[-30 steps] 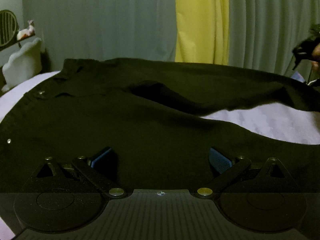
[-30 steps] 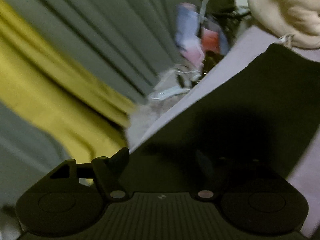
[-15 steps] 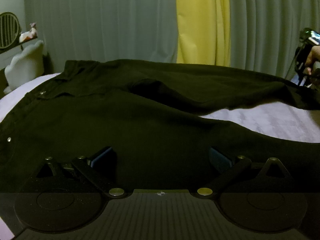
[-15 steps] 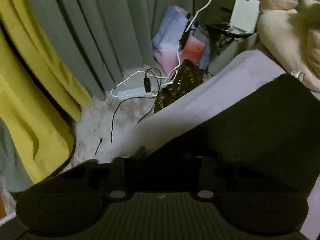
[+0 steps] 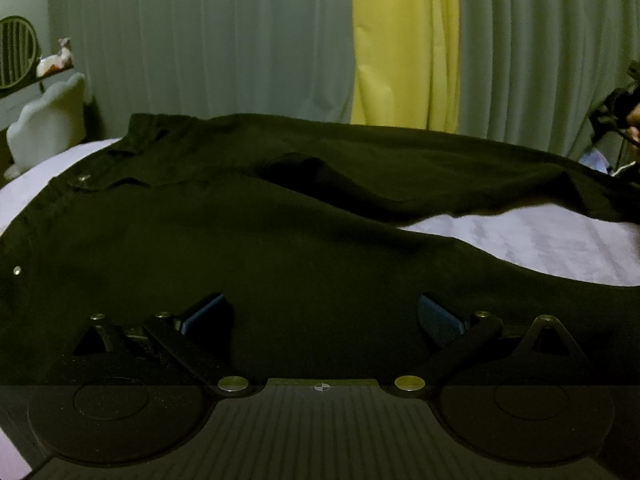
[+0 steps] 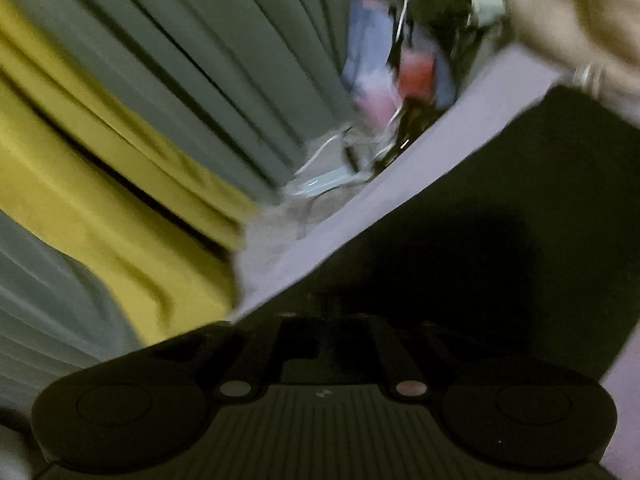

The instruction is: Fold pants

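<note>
My left gripper (image 5: pixel 320 312) has its jaws spread wide, holding nothing, low over the black pants (image 5: pixel 280 248) spread flat on the bed (image 5: pixel 540 240). My right gripper (image 6: pixel 324 320) has its jaws drawn close together at the hem of a pant leg (image 6: pixel 500 220); with the blur, I can't tell if they pinch fabric. Yellow curtain (image 5: pixel 404 40) behind.

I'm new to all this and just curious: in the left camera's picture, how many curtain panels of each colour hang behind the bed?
Grey-green curtain panels: 2, one left and one right of the yellow.
Yellow curtain panels: 1.
Total: 3, all behind the black pants.
</note>
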`<state>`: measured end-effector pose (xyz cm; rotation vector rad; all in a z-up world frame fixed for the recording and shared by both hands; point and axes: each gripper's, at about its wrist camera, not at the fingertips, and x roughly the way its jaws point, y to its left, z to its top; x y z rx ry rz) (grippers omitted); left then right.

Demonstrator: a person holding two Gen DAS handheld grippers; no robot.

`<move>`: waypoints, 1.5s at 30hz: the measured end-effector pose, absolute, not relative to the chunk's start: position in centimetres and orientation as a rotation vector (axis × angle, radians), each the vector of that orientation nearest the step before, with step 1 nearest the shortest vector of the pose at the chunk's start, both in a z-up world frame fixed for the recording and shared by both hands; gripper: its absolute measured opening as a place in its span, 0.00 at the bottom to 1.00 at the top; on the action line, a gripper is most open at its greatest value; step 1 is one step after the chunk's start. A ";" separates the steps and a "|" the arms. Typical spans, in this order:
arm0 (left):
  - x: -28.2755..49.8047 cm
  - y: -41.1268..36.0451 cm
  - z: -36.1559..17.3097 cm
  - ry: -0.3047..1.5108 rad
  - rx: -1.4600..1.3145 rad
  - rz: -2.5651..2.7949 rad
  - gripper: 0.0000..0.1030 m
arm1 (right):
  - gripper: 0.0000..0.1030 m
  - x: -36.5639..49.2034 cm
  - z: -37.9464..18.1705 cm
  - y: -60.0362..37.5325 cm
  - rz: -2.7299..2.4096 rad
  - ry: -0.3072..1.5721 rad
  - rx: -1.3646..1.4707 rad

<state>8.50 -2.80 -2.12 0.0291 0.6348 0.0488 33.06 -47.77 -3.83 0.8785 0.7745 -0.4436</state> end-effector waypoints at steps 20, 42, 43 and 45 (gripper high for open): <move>9.0 -2.4 -2.5 0.621 0.013 0.021 1.00 | 0.12 40.8 -4.2 -43.9 -0.743 0.953 0.456; 6.7 -2.0 -0.8 0.550 -0.114 -0.023 1.00 | 0.09 15.7 -3.2 -43.0 -0.287 0.573 0.963; 6.6 -2.0 -0.7 0.541 -0.112 -0.024 1.00 | 0.12 16.5 -3.1 -43.3 -0.279 0.559 0.984; 6.6 -2.2 -0.8 0.543 -0.100 -0.026 1.00 | 0.49 18.6 -2.6 -44.0 -0.314 0.549 1.015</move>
